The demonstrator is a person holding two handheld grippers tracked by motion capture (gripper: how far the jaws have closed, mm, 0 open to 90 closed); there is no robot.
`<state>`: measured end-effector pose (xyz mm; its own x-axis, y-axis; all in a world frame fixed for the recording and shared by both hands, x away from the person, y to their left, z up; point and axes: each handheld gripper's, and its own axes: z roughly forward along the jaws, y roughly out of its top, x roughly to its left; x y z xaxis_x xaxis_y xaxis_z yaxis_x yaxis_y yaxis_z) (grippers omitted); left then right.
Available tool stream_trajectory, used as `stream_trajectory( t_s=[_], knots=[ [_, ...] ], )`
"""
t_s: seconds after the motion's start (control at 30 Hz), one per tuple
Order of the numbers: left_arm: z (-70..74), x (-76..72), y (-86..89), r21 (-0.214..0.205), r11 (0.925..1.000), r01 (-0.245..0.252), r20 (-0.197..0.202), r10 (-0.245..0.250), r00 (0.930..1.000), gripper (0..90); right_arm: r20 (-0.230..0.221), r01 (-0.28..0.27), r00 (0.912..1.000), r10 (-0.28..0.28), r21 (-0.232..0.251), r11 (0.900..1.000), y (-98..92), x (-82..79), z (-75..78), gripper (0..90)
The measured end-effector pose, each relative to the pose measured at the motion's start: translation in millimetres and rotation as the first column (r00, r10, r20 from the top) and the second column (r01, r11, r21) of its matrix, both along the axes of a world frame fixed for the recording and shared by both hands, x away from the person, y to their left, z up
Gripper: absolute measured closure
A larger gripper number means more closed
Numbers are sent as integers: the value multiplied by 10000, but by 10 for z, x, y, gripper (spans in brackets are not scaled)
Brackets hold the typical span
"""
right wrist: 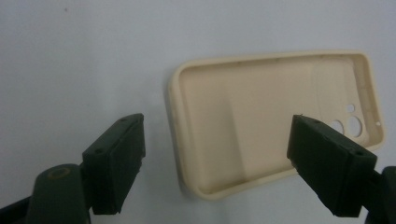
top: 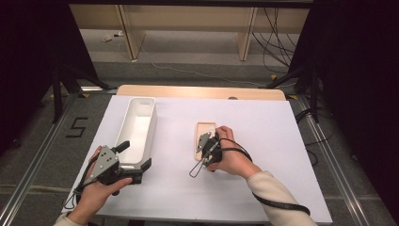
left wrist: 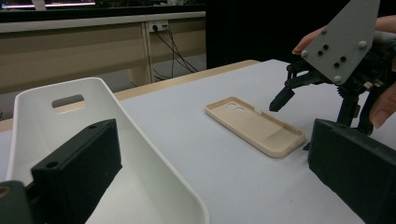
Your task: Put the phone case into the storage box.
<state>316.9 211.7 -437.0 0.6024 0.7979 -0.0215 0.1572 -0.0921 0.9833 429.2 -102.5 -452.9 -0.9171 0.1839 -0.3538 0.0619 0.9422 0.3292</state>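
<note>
A beige phone case lies hollow side up on the white table cover, its camera holes at the far end. My right gripper hovers open over the case's near end, angled down at it. In the right gripper view the case lies between and beyond the spread jaws of the right gripper, with no contact visible. My left gripper is open at the near end of a long white bin. One of its jaws sits over the bin, the other outside its right wall.
The white cover spans the wooden table, with bare room at the right and front. The right gripper's grey plate and a hand show in the left gripper view. Cables and table legs stand beyond the far edge.
</note>
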Motion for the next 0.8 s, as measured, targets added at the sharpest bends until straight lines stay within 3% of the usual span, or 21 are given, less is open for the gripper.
stream_trajectory(
  t_s=[0.4,0.57,0.67,0.8],
  knots=[
    [1,3,-3,10,10000,26,27,-26,10000,29,0,-227,9997,227,-733,9971,50,84,-51,219],
    [1,-1,-9,-22,10000,43,11,-43,10000,29,-62,-220,9998,214,-1097,9937,102,101,-40,225],
    [2,1,-6,8,10000,60,30,-61,10000,30,3,-522,9986,528,-1435,9883,140,130,-38,231],
    [2,-1,-8,-29,10000,70,25,-70,10000,30,-158,-442,9990,422,-1632,9856,177,135,-68,234]
  ],
)
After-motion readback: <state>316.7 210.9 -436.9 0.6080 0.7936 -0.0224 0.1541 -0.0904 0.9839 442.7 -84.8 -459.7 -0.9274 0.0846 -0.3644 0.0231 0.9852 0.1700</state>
